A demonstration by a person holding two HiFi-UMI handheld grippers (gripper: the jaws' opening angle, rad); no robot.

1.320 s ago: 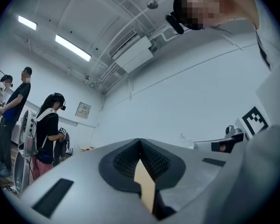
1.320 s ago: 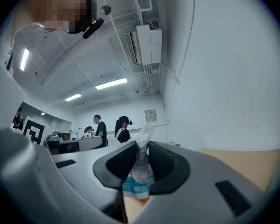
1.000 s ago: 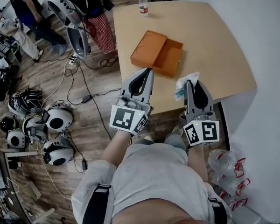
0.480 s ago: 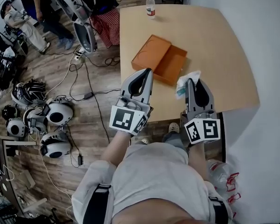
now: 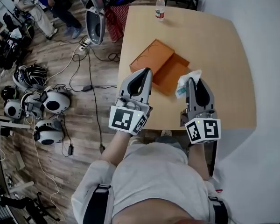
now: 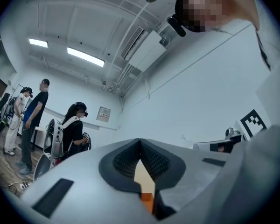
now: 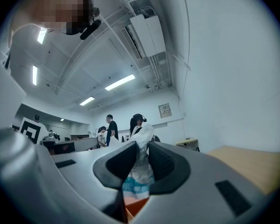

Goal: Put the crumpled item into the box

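An open orange box (image 5: pixel 164 67) lies on the wooden table (image 5: pixel 214 45), its lid folded out to the upper left. My right gripper (image 5: pixel 190 81) is shut on a crumpled white and blue item (image 5: pixel 185 83), held over the table just right of the box. The right gripper view shows the same crumpled item (image 7: pixel 139 164) pinched between the dark pads. My left gripper (image 5: pixel 141 76) hangs at the table's near left edge beside the box, its jaws shut with nothing in them. In the left gripper view the pads (image 6: pixel 154 160) meet at their tips.
A plastic bottle (image 5: pixel 160 8) stands at the table's far edge. Left of the table, on the wooden floor, lie cables (image 5: pixel 93 85) and several round white devices (image 5: pixel 46 101). People (image 5: pixel 32 6) stand at the far left. A white wall (image 5: pixel 266 55) borders the table's right side.
The table and box have drawn closer under both grippers, which now reach over the table's near edge. The crumpled item stays in the right gripper.
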